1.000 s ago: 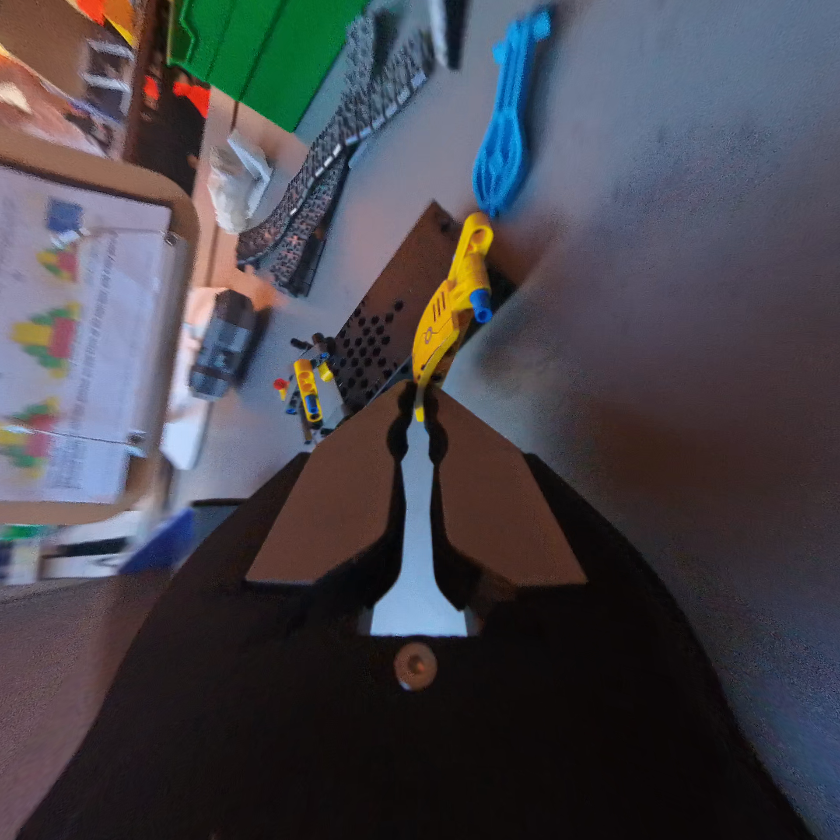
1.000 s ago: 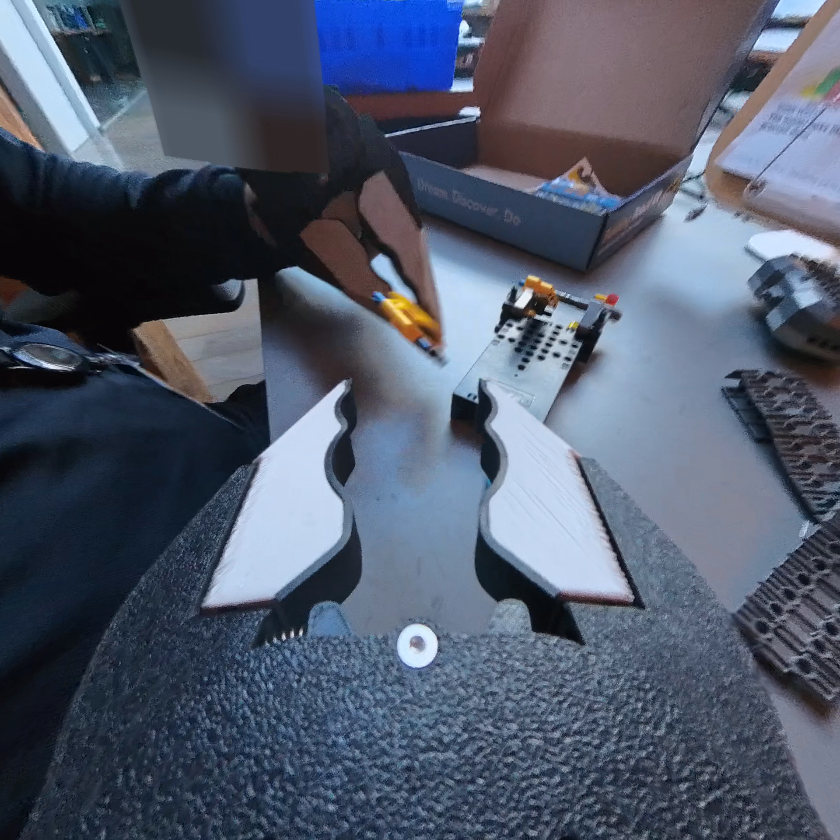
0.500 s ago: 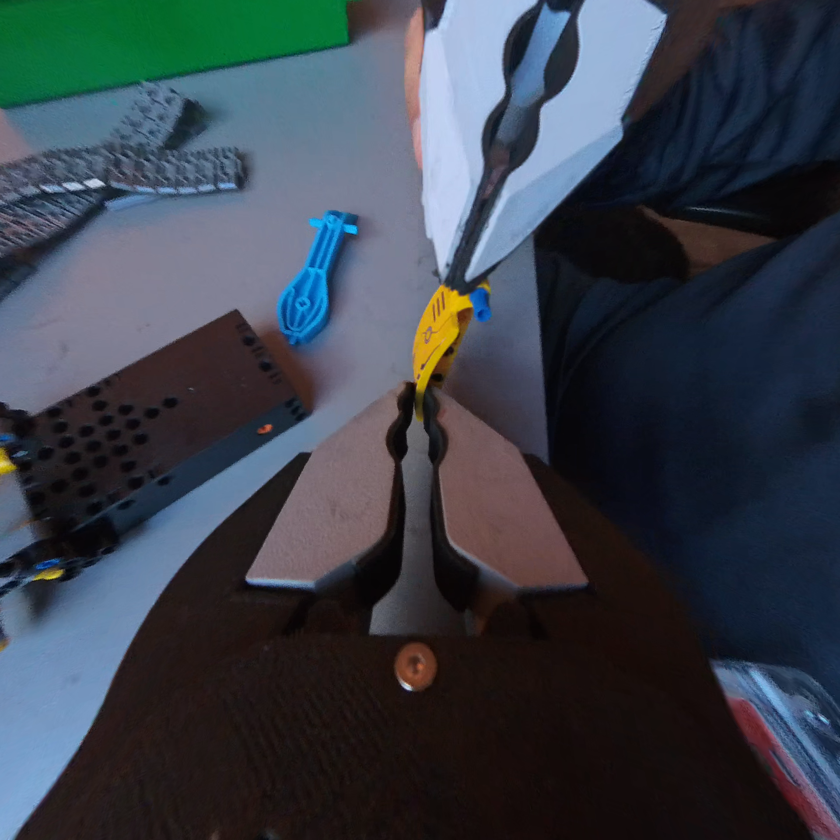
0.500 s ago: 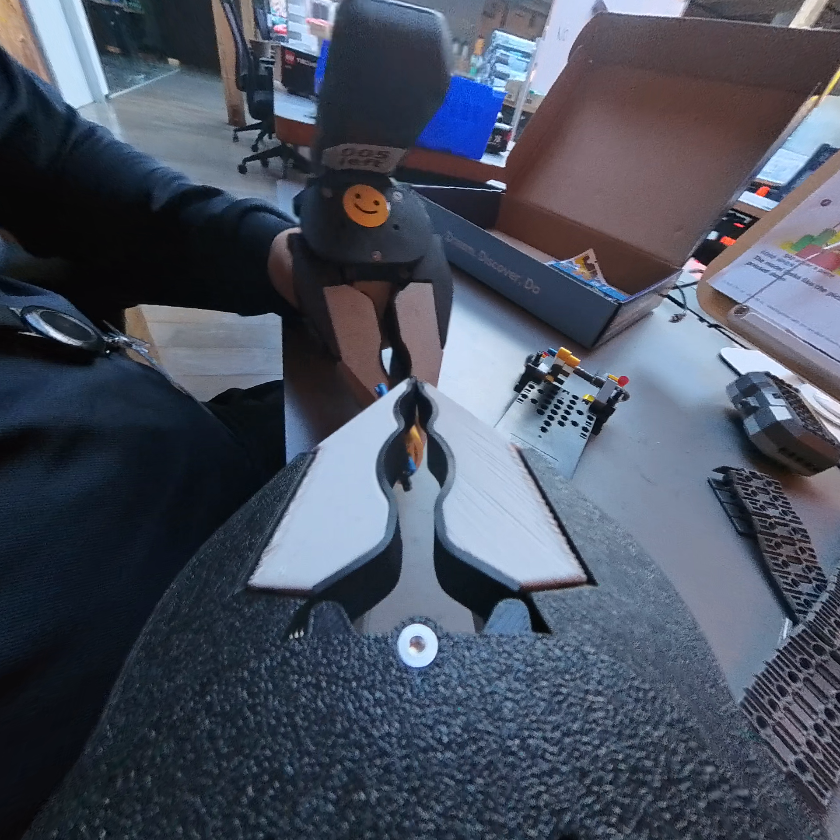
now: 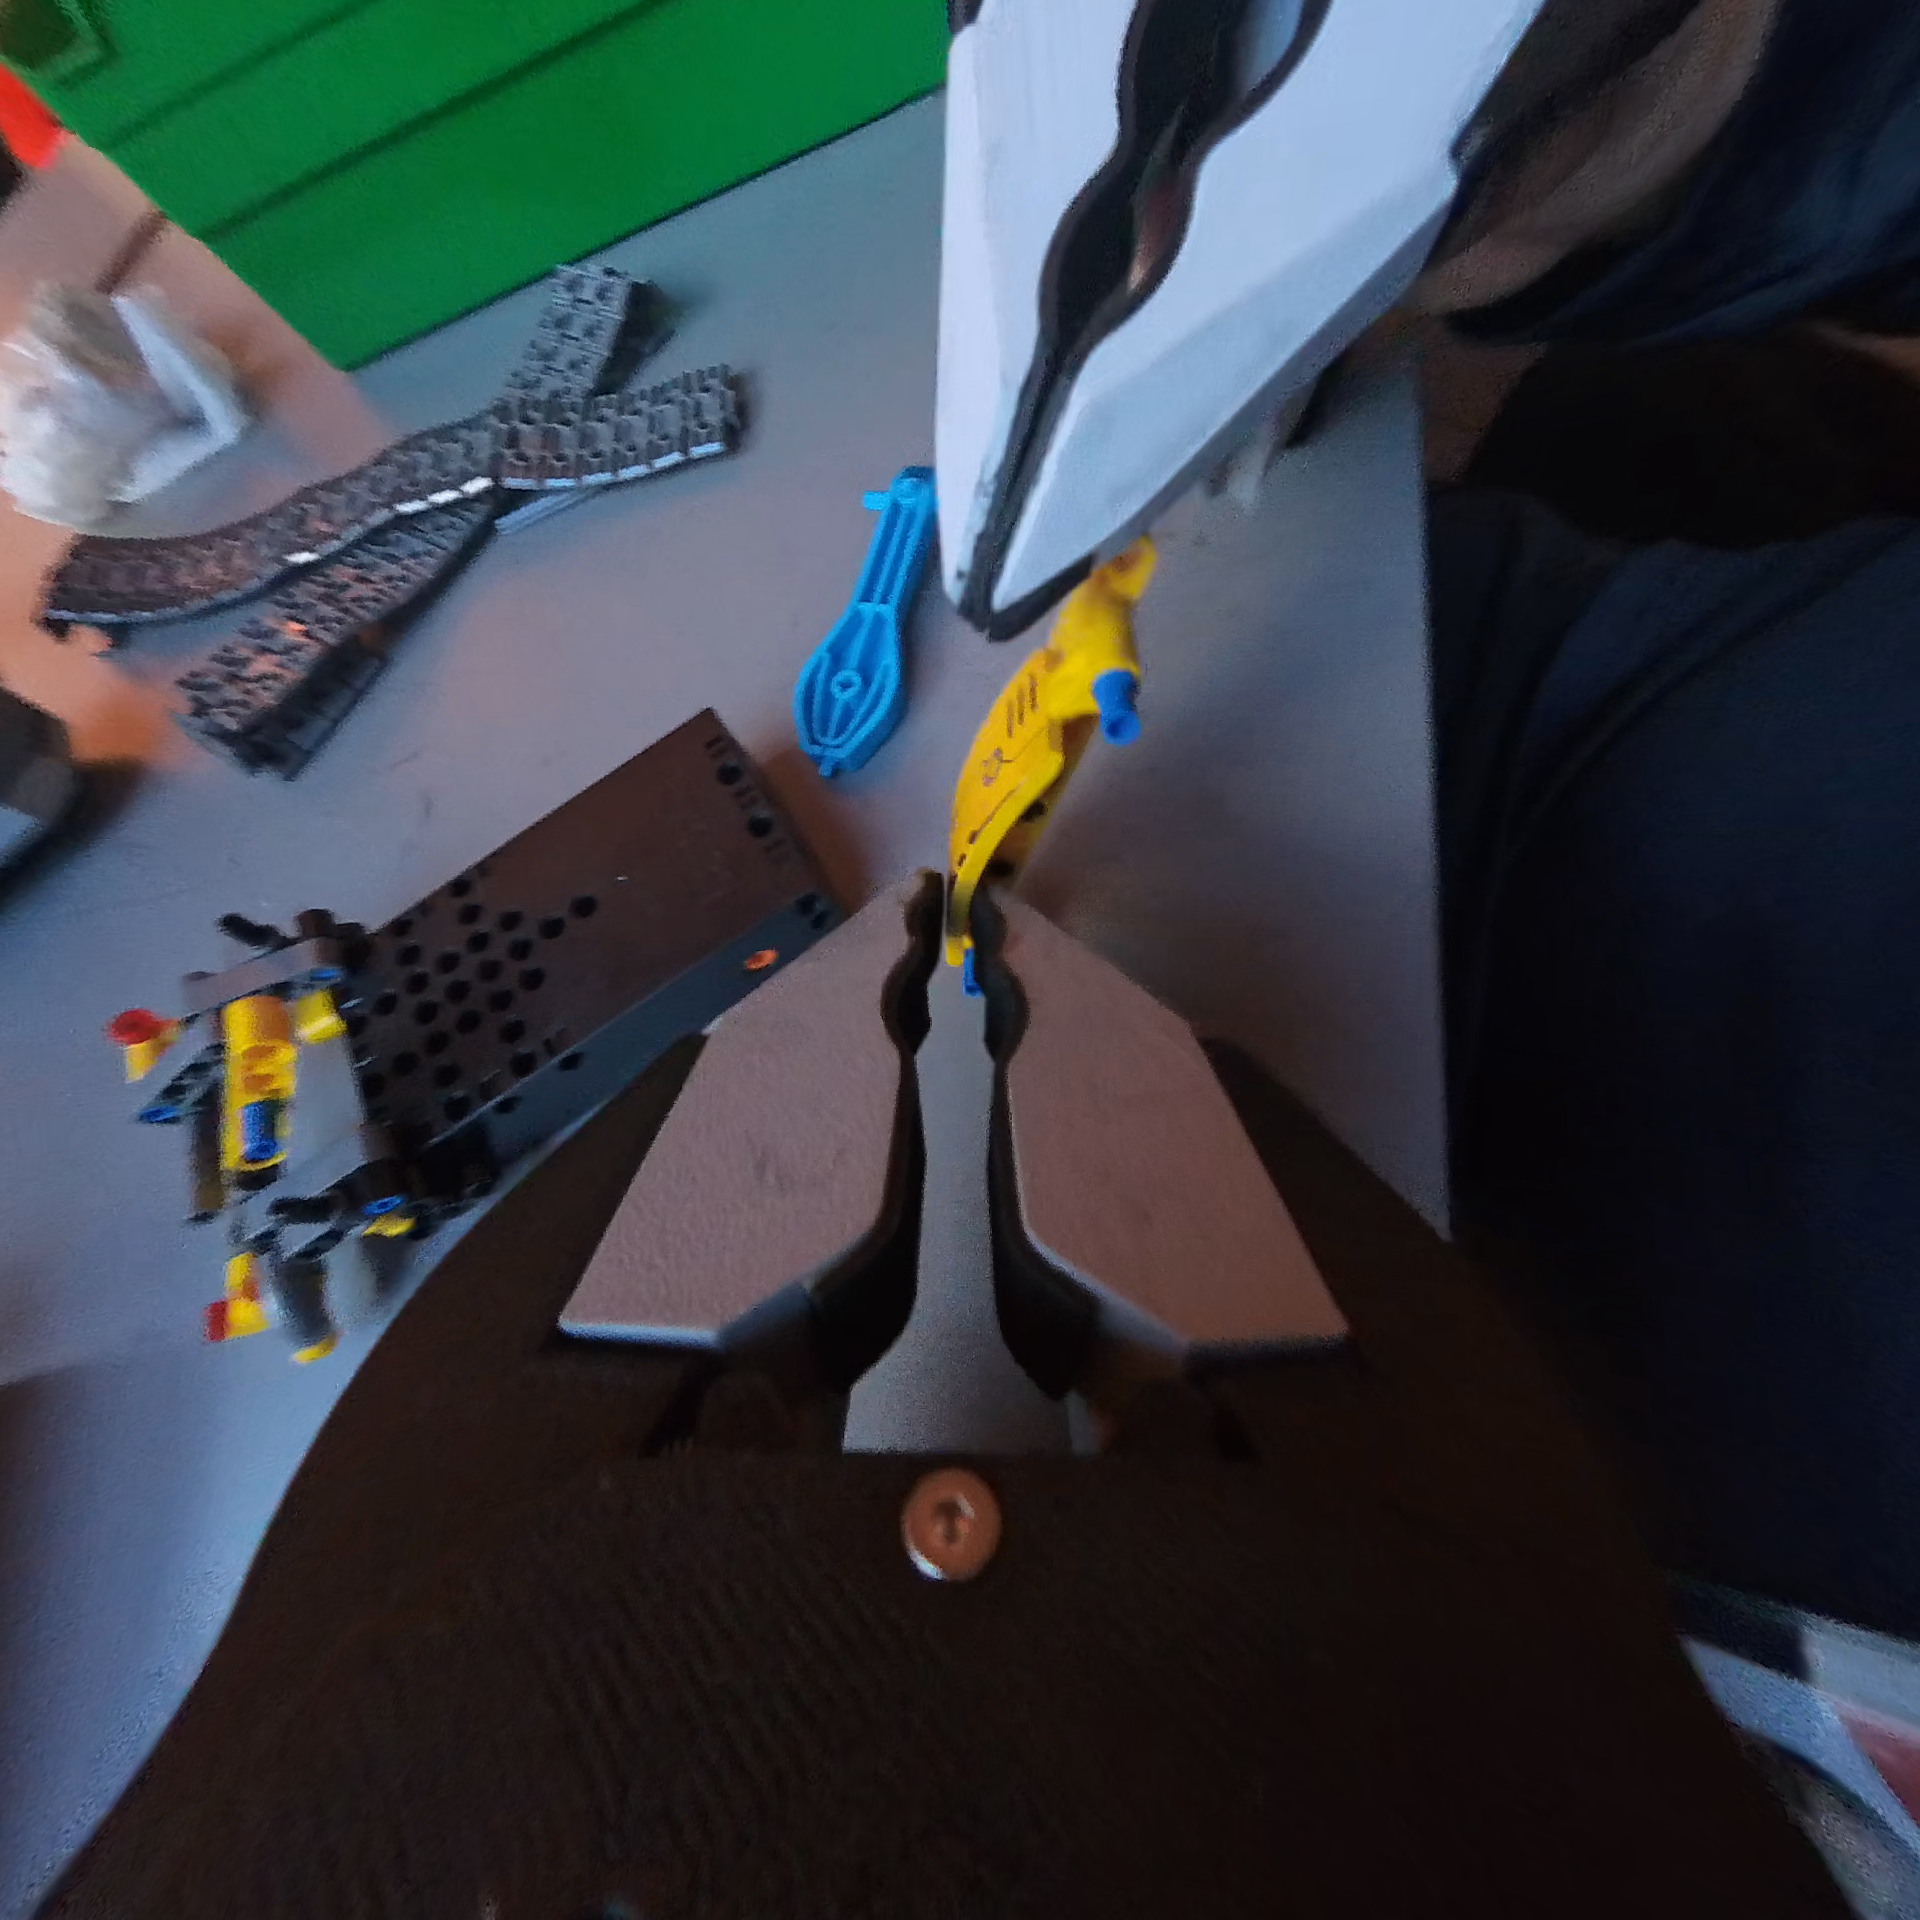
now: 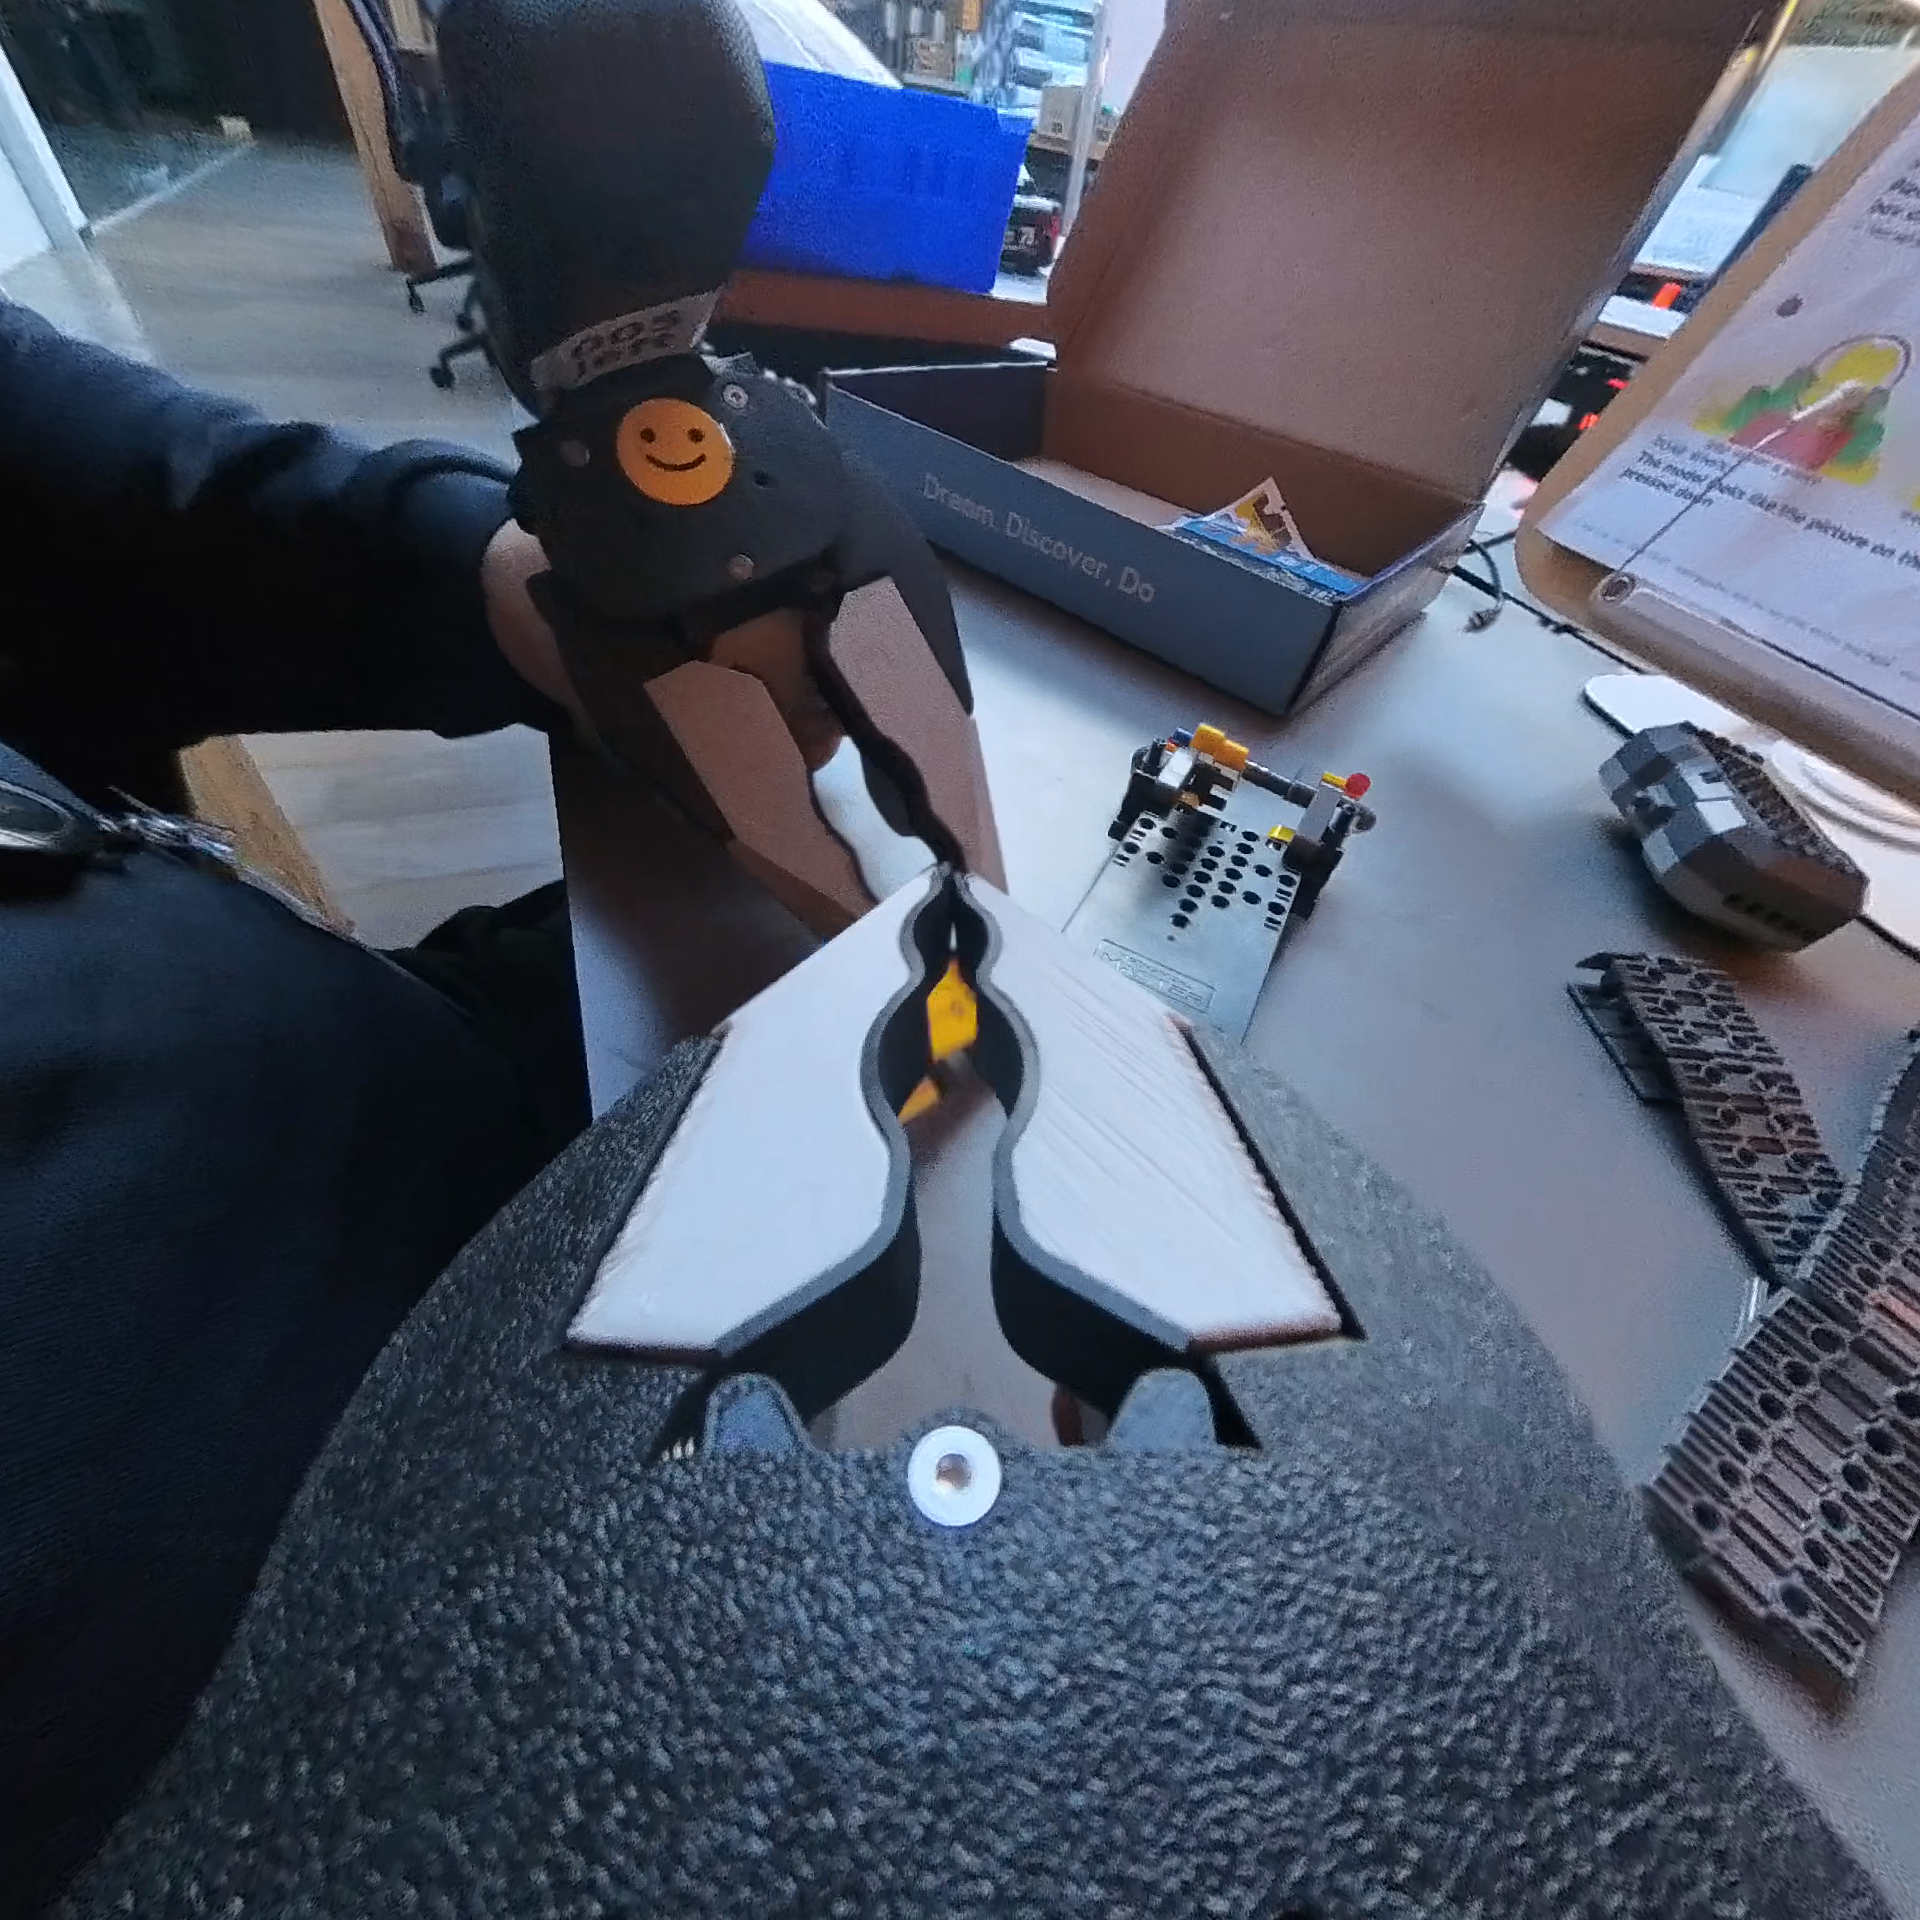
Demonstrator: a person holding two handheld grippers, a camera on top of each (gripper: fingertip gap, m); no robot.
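Observation:
A yellow curved brick piece (image 5: 1023, 748) with a blue pin (image 5: 1117, 709) is held in the air between both grippers, above the grey table's near edge. My left gripper (image 5: 956, 904) is shut on its near end. My right gripper (image 5: 1003, 613), with white fingers, comes in from above and is shut on its far end. In the right wrist view the right gripper (image 6: 951, 883) is shut, with the yellow piece (image 6: 951, 1013) showing in the gap between its fingers. The left gripper's fingers (image 6: 748, 769) meet it tip to tip.
A black perforated plate (image 5: 582, 956) with a small yellow and black assembly (image 5: 255, 1081) lies on the table (image 5: 623, 644). Around it are a blue tool (image 5: 862, 644), grey track strips (image 5: 416, 499), a green bin (image 5: 468, 135), an open cardboard box (image 6: 1143, 582) and a grey block (image 6: 1725, 842). One gripper's finger ends stand about 6 cm off the other's.
One second ago the right gripper was open and apart from the piece. It came to the left gripper and shut on the far end. Both now hold it, shifted slightly.

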